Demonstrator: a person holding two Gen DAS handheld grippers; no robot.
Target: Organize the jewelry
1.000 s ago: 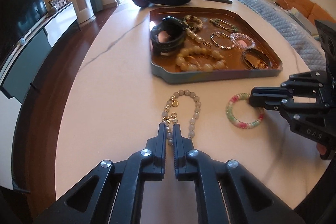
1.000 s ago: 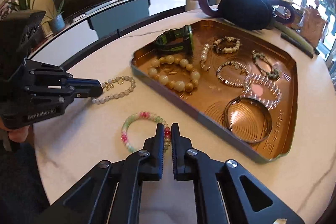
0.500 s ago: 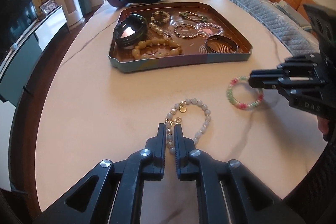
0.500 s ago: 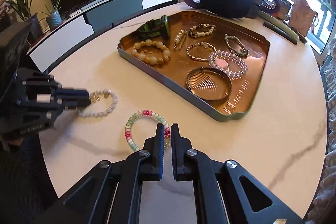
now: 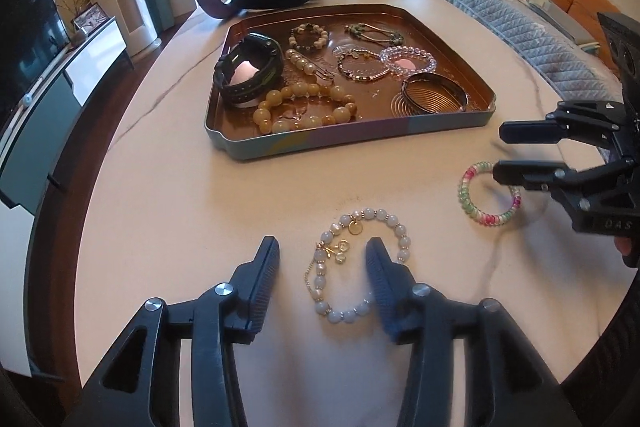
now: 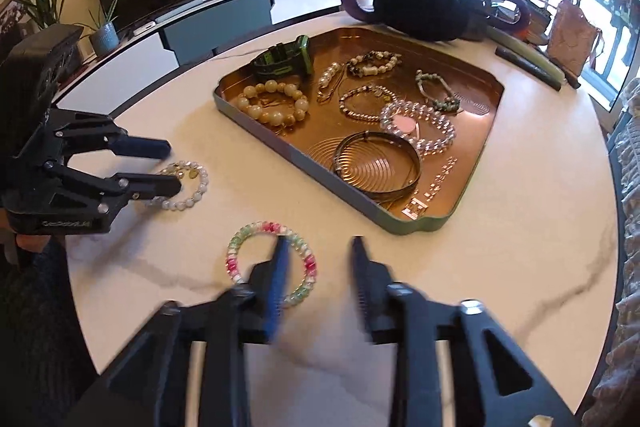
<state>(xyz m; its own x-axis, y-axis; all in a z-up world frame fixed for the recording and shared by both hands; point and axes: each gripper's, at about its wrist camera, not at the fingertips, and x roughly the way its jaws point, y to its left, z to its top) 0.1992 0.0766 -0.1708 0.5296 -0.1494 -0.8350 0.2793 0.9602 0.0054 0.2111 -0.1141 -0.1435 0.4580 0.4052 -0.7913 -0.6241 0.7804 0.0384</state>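
On the marble table (image 5: 160, 211), both grippers gape wide: left gripper (image 5: 322, 255) straddles the pearl bracelet (image 5: 360, 263), right gripper (image 6: 320, 247), motion-blurred, partly hides the pink-green bracelet (image 6: 240, 247).

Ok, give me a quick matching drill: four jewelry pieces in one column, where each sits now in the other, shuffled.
Things:
1. white bead bracelet
2. pink-green bracelet
3. watch
4. metal bangle

Places:
A. in the tray, left end in the left wrist view
B. on the table, between the open left gripper fingers
C. in the tray, near right corner in the left wrist view
D. on the table, one right gripper finger over it

Pairs: 1-B, 2-D, 3-A, 4-C
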